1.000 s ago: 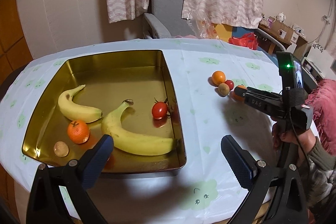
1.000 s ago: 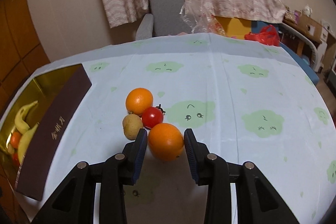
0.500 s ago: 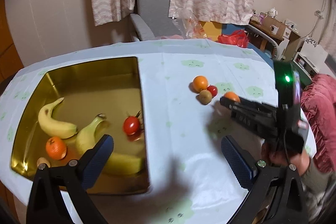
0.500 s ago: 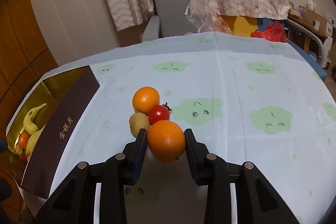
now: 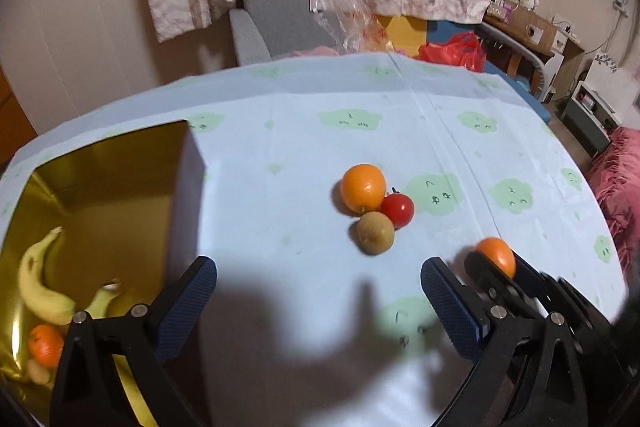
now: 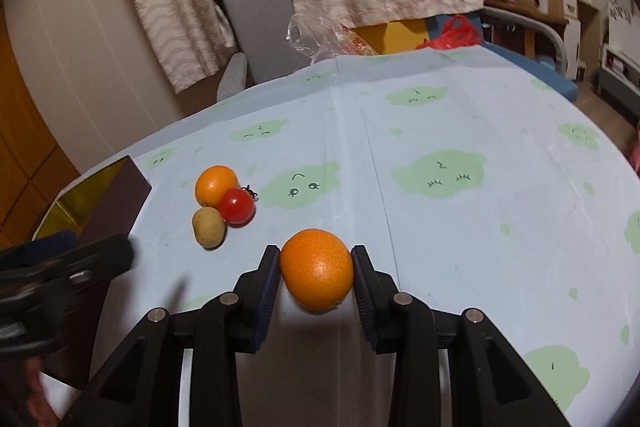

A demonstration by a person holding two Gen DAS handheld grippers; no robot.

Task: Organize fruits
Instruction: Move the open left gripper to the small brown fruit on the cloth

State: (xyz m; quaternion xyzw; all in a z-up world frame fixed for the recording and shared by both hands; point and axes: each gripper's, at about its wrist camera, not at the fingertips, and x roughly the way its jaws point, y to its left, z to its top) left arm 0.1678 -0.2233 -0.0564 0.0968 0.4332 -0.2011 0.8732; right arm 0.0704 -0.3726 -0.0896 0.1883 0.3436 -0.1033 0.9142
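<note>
My right gripper (image 6: 316, 255) is shut on a large orange (image 6: 317, 269), held just above the blue tablecloth. Left of it lies a cluster of a smaller orange (image 6: 216, 185), a cherry tomato (image 6: 237, 205) and a brown kiwi-like fruit (image 6: 208, 227), all touching. My left gripper (image 5: 316, 291) hangs open and empty over the cloth, with the cluster (image 5: 375, 237) just ahead of it. The gold tray (image 5: 112, 195) at the left holds two bananas (image 5: 40, 291) and a mandarin (image 5: 46, 345). The held orange (image 5: 496, 257) shows at the lower right in the left wrist view.
A grey chair (image 5: 276, 7) and hanging cloths stand behind the table's far edge, with a crinkled plastic bag (image 6: 332, 35) beside them. The tray's dark outer wall (image 6: 116, 203) rises at the left. Shelves and boxes fill the room's right side.
My left gripper swung right, from over the tray to over the cloth near the fruit cluster. My right gripper lifted the large orange and drew it back and right, away from the cluster.
</note>
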